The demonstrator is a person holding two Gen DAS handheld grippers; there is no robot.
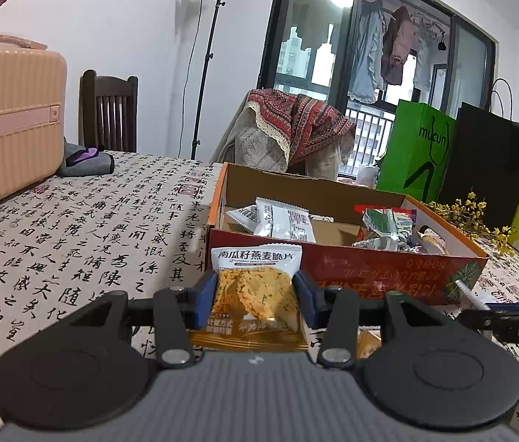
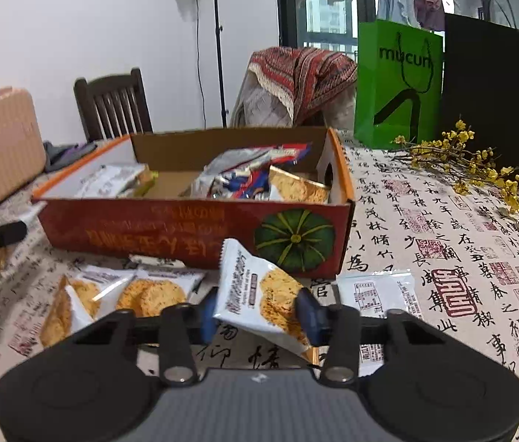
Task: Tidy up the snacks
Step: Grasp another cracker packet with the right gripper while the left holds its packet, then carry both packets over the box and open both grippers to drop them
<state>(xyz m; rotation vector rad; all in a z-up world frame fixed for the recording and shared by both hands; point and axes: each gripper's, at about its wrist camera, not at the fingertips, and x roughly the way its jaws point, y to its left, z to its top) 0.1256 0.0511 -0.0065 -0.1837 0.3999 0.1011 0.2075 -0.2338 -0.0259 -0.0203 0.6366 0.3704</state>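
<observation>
From the left wrist, the table (image 1: 75, 228) wears a cloth with black writing; a red cardboard box (image 1: 333, 261) holds crinkly packets. The left gripper (image 1: 256, 294) squeezes a cracker packet (image 1: 256, 287) upright. From the right wrist, the right gripper (image 2: 259, 313) pinches a tilted packet (image 2: 259, 294) before the box.

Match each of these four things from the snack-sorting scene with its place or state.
Things:
1. oat crisp packet
2. tilted crisp packet
3. yellow flower sprig
4. cardboard box

Places or states:
A. lies on the tablecloth before the black bag
B. open-topped, with snacks inside
C. upright in the left gripper
D. clamped in the right gripper

Pairs: 1-C, 2-D, 3-A, 4-B
</observation>
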